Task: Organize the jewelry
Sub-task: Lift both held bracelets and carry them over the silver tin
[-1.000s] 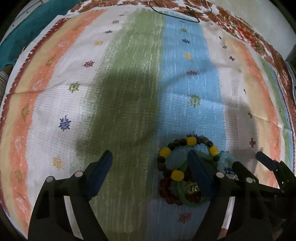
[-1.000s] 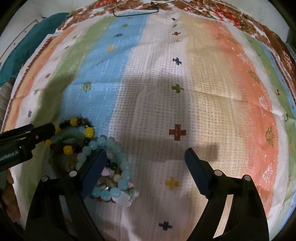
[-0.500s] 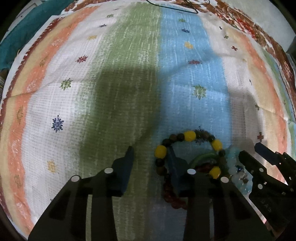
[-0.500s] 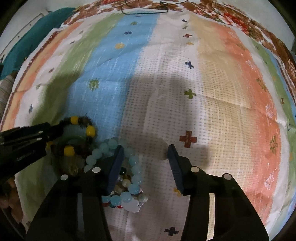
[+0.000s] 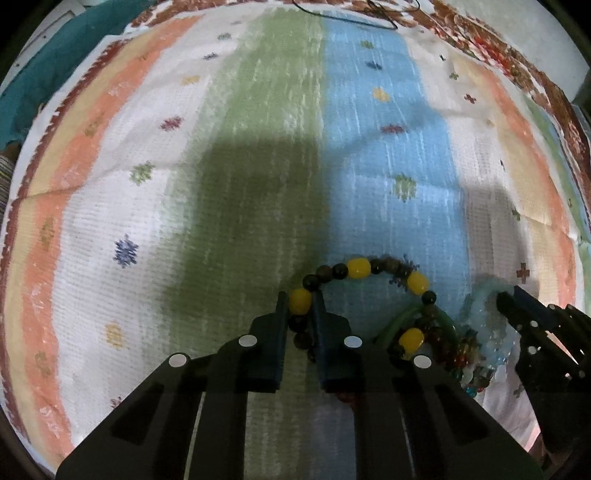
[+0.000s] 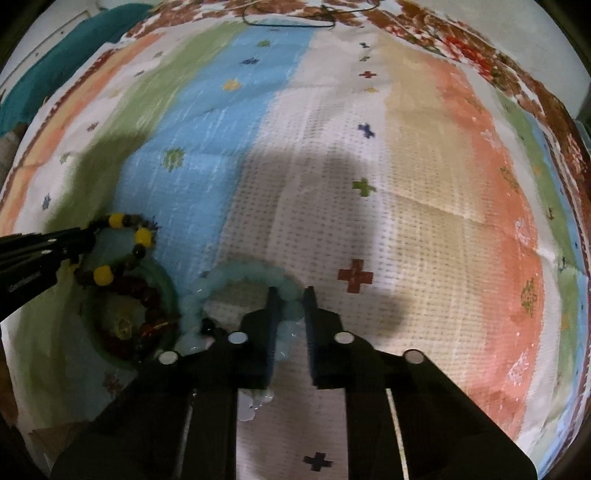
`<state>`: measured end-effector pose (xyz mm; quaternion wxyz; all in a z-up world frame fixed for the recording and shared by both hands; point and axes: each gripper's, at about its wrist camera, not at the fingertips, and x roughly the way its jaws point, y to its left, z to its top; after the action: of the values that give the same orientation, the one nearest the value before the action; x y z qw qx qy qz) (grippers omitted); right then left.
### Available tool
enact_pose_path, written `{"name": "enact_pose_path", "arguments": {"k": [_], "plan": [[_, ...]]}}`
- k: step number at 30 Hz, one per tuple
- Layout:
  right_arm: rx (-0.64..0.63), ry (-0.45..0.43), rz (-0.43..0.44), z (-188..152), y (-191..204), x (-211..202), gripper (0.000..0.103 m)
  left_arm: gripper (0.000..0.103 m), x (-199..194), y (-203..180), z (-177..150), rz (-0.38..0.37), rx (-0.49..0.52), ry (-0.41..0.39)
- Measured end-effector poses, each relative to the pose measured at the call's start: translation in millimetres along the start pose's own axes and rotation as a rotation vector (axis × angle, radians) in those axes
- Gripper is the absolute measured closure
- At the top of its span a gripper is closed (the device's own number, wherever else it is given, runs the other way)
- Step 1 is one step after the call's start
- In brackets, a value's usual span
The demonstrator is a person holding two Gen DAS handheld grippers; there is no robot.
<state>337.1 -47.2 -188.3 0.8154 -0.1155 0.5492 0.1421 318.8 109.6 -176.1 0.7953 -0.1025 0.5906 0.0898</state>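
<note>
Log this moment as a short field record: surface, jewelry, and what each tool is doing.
surface: striped cloth with small stitched motifs
jewelry pile: bracelets heaped together; green bangle and dark red beads lie loose
left tool: jaws closing on the dark and yellow bead bracelet, one yellow bead between the pads
right tool: shut on the pale blue bead bracelet
lift: cannot tell; both bracelets appear to rest on the cloth
far edge: thin dark cord lying on the cloth border
</note>
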Motion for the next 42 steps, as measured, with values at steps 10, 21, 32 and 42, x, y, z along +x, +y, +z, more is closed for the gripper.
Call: {"name": "enact_pose_path", "arguments": {"k": [10,21,32,42], "plan": [[0.007,-0.062,0.029,-6,4,-37,0.091,0.091,-49,-13,-5,-0.025,0.059,-0.093],[0.045,-0.128,0.041,-20,-8,-80,0.091,0.091,-92,-39,-13,-0.058,0.141,-0.174],[0.069,-0.169,0.062,-32,-15,-106,0.091,0.091,-127,-39,-30,-0.057,0.17,-0.234],[0.054,-0.217,0.081,-49,-11,-131,0.091,0.091,-155,-42,-54,-0.107,0.175,-0.267]]}}
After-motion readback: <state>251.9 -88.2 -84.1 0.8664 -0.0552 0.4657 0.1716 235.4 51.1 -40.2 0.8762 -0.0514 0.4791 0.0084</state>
